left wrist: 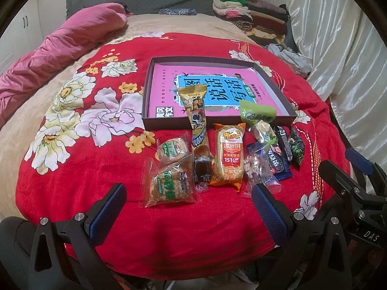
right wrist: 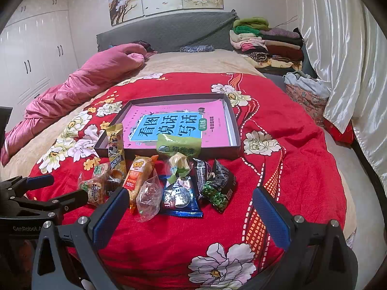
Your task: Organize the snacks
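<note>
The left tongs and the right tongs are being held released, with nothing between the blue pads, above the red flowered blanket on the bed. The snacks are being kept in a loose row on the blanket, just in front of the shallow dark box. A pink book is lying inside the box. The long yellow packet and the green packet are perhaps leaning on the near wall of the box.
</note>
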Available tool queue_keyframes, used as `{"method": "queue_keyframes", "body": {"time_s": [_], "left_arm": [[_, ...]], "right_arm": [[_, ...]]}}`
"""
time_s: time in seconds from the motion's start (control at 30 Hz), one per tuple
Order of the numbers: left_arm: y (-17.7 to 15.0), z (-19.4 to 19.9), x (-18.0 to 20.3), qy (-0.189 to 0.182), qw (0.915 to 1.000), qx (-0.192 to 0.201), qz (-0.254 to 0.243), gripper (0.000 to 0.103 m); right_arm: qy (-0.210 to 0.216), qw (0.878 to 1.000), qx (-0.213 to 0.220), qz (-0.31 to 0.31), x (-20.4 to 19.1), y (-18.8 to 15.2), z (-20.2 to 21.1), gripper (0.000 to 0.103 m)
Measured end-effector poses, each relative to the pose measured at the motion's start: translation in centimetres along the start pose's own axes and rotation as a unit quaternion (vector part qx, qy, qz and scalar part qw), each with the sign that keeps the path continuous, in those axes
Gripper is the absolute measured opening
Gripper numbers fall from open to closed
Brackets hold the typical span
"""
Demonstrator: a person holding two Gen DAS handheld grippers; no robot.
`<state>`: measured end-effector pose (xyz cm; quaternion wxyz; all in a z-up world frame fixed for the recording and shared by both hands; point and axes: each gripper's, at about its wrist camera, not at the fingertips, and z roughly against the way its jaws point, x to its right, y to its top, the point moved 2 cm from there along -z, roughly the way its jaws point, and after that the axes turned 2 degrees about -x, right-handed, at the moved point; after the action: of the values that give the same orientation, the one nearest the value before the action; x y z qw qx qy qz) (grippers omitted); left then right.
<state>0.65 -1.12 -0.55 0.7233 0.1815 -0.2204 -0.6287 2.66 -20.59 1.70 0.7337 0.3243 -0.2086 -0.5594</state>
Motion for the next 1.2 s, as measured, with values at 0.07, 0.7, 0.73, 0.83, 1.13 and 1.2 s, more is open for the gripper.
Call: {"method": "queue_keyframes", "body": {"time_s": [0.07,0.7,0.73,0.83,1.13,1.2], "left_arm": [[0.0,0.0,0.0,-0.001,1.0000,0.000,0.000,0.103],[-0.1,-0.3,-0.2,-0.003,0.9999,-0.013,-0.002,0.103],[-0.1,-0.6,-0.3,-0.003,0.9999,-0.015,-0.001,0.103],[-0.2,-1.1,-0.8,-0.001,0.9996,-0.025,0.008,0.103],[-0.1,-2.3,-2.8,0.011,0.9984,-0.043,0.035,0.103],[-0.1,-2.6,-3.2,0.014,0.9980,-0.047,0.041,0.103]], "right_arm": [[0.000,1.000,0.000,-0.001,0.1,0.0,0.0,0.103],[0.000,1.000,-0.004,-0.017,0.8,0.2,0.0,0.103],[0.000,1.000,-0.004,-0.020,0.9,0.2,0.0,0.103],[0.002,0.999,-0.007,-0.031,1.4,0.2,-0.2,0.103],[0.006,0.998,-0.016,-0.061,2.8,0.2,-1.0,0.103],[0.006,0.998,-0.016,-0.063,2.9,0.1,-1.1,0.103]]}}
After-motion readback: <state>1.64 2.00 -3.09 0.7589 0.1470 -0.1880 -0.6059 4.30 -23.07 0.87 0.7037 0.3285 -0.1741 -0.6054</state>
